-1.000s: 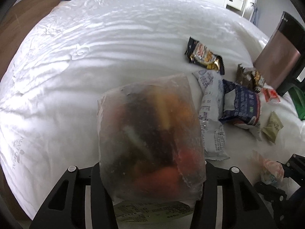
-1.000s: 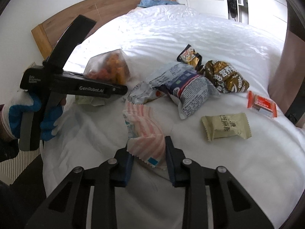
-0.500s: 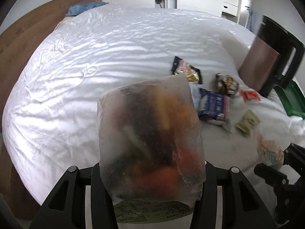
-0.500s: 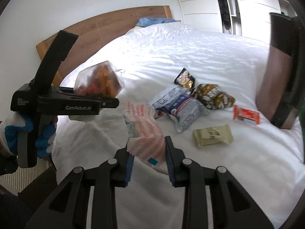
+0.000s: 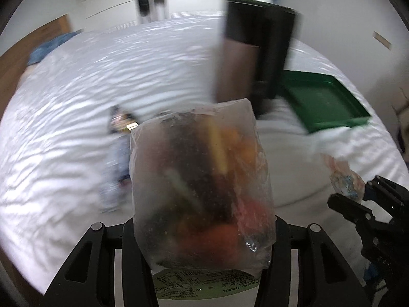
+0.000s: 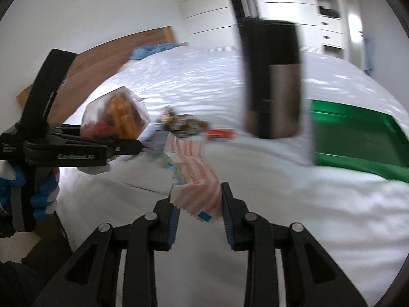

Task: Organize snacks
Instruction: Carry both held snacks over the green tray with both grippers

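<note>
Left tongs (image 5: 204,232): clamped on the clear bag, jaws set apart by the bag's width; held by a hand in a blue and white glove (image 6: 38,192).
Clear bag (image 5: 204,179): frosted, with orange, red, yellow and dark pieces inside; stands upright out of the left tongs, lifted off the bed; a green and white label shows at its lower end.
Right tongs (image 6: 199,204): pinched narrow on the striped packet, blue pads on both its sides.
Striped packet (image 6: 194,179): pink and white stripes, a blue square near the gripped end; reaches forward past the right tongs' tips, clear of the bed.
Green tray (image 6: 358,140): on the bed, ahead and to the right of both tongs; nothing seen inside it.
Tumbler (image 6: 271,81): tall, dark top, metal-coloured body; upright, just left of the tray, ahead of the tongs.
Loose snacks (image 6: 184,125): a blurred heap on the bed beyond the striped packet, left of the tumbler; a red packet (image 6: 219,134) at its right end.
Bed (image 5: 76,102): white rumpled cover under everything; wooden headboard (image 6: 107,58) far left.
</note>
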Demonstrator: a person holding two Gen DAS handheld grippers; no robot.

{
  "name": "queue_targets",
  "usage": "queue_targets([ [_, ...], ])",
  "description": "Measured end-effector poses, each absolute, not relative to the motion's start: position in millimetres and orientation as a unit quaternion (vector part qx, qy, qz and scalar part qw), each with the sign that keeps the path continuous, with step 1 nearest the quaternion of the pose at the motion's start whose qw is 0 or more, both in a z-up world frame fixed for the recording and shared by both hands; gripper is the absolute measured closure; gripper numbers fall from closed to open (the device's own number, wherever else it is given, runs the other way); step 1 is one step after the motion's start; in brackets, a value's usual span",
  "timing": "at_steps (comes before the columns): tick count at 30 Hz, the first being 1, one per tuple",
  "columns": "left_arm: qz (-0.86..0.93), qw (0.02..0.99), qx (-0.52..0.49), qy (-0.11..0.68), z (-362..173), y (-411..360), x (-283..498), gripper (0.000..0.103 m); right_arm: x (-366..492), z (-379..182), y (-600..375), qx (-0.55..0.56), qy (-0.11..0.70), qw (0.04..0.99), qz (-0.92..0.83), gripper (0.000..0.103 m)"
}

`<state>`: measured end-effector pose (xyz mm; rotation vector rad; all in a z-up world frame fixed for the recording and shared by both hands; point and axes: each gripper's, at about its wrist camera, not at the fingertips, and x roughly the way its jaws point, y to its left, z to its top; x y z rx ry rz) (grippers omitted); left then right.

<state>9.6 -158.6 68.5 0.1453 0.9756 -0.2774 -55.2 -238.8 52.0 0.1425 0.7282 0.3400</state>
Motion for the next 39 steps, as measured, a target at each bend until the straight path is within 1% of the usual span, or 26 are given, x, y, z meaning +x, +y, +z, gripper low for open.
queue_targets([
  [6,-0.198,0.862,0.094,0.456,76.4,-249.1,27.7,0.061,-65.5,55.3,-323.5,0.086,0.347,0.93,0.085,0.083],
  [11,-0.228,0.86,0.102,0.445,84.6,-307.3,46.6,0.061,-59.3,61.6,-388.2,0.098,0.335,0.937,0.027,0.083],
  [20,-0.246,0.856,0.109,0.441,79.2,-387.8,110.0,0.061,-8.3,64.7,-479.0,0.101,0.315,0.942,-0.052,0.083],
  [25,-0.233,0.854,0.11,0.452,62.7,-416.1,145.3,0.061,35.4,55.2,-515.3,0.093,0.325,0.938,-0.083,0.083],
  [31,-0.203,0.845,0.109,0.483,25.8,-434.3,185.9,0.061,80.7,18.8,-547.6,0.093,0.362,0.921,-0.11,0.082],
  [34,-0.194,0.84,0.11,0.495,8.2,-442.2,199.4,0.061,89.1,3.2,-556.8,0.096,0.375,0.915,-0.117,0.082],
  [39,-0.195,0.831,0.105,0.511,-8.0,-442.5,200.9,0.06,95.5,-10.0,-559.5,0.092,0.388,0.91,-0.115,0.081],
])
